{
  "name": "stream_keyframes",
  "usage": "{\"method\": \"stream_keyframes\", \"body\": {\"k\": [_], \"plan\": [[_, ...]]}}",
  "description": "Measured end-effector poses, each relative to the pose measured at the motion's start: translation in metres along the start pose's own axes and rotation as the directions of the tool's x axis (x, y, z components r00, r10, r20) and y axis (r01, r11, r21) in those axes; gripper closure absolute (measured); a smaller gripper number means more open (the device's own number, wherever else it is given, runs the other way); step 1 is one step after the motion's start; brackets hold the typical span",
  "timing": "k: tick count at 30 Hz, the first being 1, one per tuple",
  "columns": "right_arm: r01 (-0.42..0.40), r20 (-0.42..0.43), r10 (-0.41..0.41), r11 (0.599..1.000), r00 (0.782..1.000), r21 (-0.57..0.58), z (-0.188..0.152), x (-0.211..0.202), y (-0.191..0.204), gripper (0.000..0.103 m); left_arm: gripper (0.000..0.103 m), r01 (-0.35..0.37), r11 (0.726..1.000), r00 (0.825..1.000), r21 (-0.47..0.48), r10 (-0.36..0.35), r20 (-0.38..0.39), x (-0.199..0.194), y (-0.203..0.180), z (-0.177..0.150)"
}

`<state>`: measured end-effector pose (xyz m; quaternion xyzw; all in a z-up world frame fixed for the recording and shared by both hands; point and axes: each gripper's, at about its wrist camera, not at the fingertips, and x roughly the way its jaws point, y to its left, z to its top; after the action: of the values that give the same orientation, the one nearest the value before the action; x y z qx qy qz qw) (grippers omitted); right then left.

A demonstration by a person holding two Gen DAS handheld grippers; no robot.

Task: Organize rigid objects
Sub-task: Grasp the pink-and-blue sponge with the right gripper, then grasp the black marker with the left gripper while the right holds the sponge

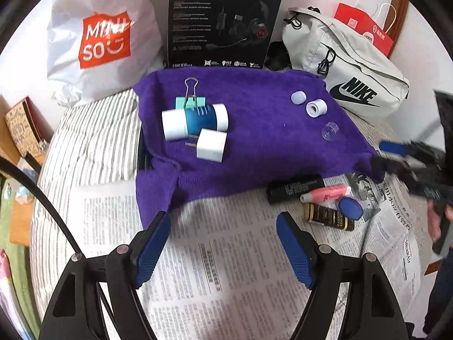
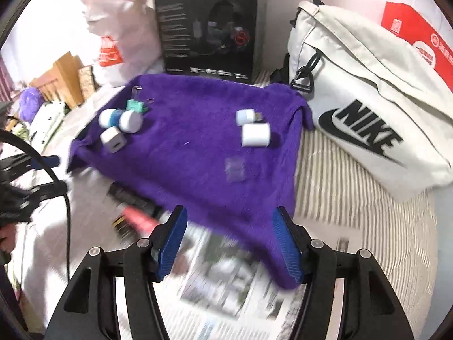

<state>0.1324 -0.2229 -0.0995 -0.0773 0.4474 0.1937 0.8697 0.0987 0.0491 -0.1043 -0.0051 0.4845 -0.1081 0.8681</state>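
Left wrist cam: low over the newspaper (image 1: 226,269), facing the purple towel (image 1: 254,147) head-on, close. Right wrist cam: from the towel's near right corner, angled left across it, blurred. Both share the towel, headset box (image 1: 223,19) and Nike bag (image 2: 368,113).

So the towel (image 1: 254,141) sits mid-frame in the left wrist view, spread over the newspaper (image 1: 220,269). On its left part there's a binder clip (image 1: 190,99), a bottle (image 1: 195,120) lying right below it, and a charger plug (image 1: 211,148) just below that. Upper right on the towel: a small cap (image 1: 299,97) beside a little roll (image 1: 316,108). Off the towel's lower right edge, on the newspaper, a few tubes (image 1: 297,188) lie bunched together. Behind the towel stands a headset box (image 1: 223,19), shopping bag (image 1: 99,36) to its left, waist bag (image 1: 348,65) to its right.
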Motion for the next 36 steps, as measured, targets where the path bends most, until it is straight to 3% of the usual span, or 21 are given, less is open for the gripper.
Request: {"method": "stream_keyframes", "body": {"k": [5,12,15,17,19,24,32,36], "plan": [[-0.058,-0.010,0.058,0.998,0.998,0.004,-0.025,-0.006,0.021,0.041,0.027,0.010,1.000,1.000,-0.012,-0.010,-0.001,-0.002,-0.001,-0.011],[-0.137,-0.036,0.140,0.987,0.989,0.084,-0.033,0.019,0.036,0.041,0.027,0.011,1.000,1.000,-0.023,-0.011,-0.002,-0.009,0.001,-0.027],[-0.139,-0.046,0.145,0.984,0.988,0.113,-0.033,0.029,0.035,0.047,0.027,0.006,1.000,1.000,-0.024,-0.006,-0.007,-0.011,0.003,-0.033],[-0.137,-0.067,0.147,0.982,0.987,0.133,-0.034,0.035,0.035,0.060,0.027,0.005,1.000,1.000,-0.025,-0.005,-0.008,-0.011,0.005,-0.036],[-0.146,-0.078,0.159,0.978,0.984,0.151,-0.035,0.041,0.034,0.064,0.027,0.003,0.999,1.000,-0.033,-0.004,-0.009,-0.012,0.007,-0.039],[-0.153,-0.046,0.163,0.975,0.986,0.160,-0.038,0.042,0.035,0.065,0.027,0.007,0.999,1.000,-0.040,-0.008,-0.010,-0.012,0.010,-0.044],[-0.029,-0.029,0.033,0.991,0.999,0.128,-0.051,0.010,0.014,0.065,0.027,0.074,0.997,0.997,-0.037,-0.073,0.034,-0.008,-0.001,-0.036],[0.043,-0.026,-0.039,0.986,0.999,0.159,-0.064,-0.003,-0.010,0.065,0.027,0.112,0.994,0.992,0.010,-0.112,0.052,0.003,-0.021,-0.022]]}}
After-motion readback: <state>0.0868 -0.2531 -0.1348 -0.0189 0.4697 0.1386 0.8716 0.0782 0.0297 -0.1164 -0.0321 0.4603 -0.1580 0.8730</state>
